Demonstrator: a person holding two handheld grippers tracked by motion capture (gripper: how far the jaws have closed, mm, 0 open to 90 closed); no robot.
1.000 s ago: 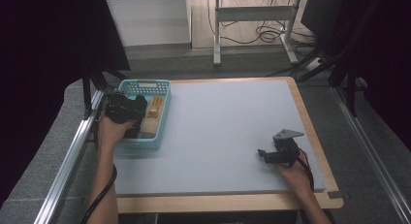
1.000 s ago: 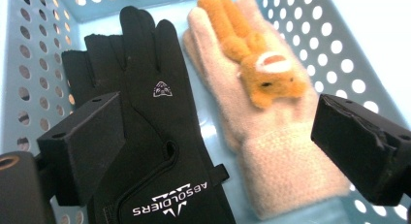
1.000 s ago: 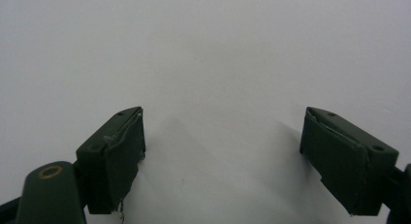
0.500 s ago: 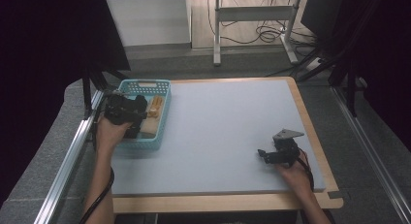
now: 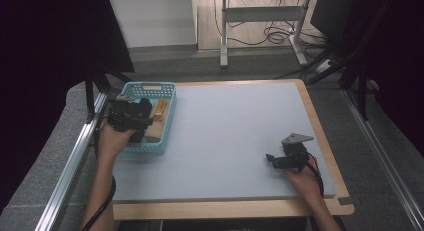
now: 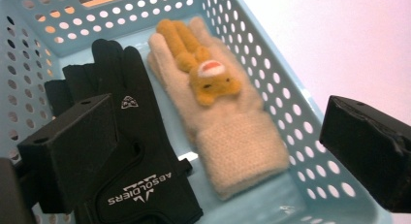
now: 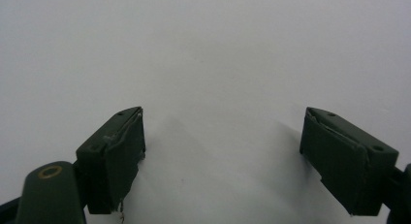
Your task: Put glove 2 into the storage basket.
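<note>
The left hand-held gripper (image 6: 208, 151) is held over the blue basket (image 6: 295, 117), its jaws just opened wide and nothing between them. Beneath it a black glove (image 6: 140, 156) and a cream knitted glove (image 6: 228, 122) lie side by side in the basket. Both appear to be stowed, so the work is judged nearly done. The right hand-held gripper (image 5: 274, 160) is rested, released and empty, on the bare worktop (image 5: 230, 126).

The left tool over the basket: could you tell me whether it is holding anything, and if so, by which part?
Nothing is held. The left tool hangs open above the black glove and cream glove in the basket.
</note>
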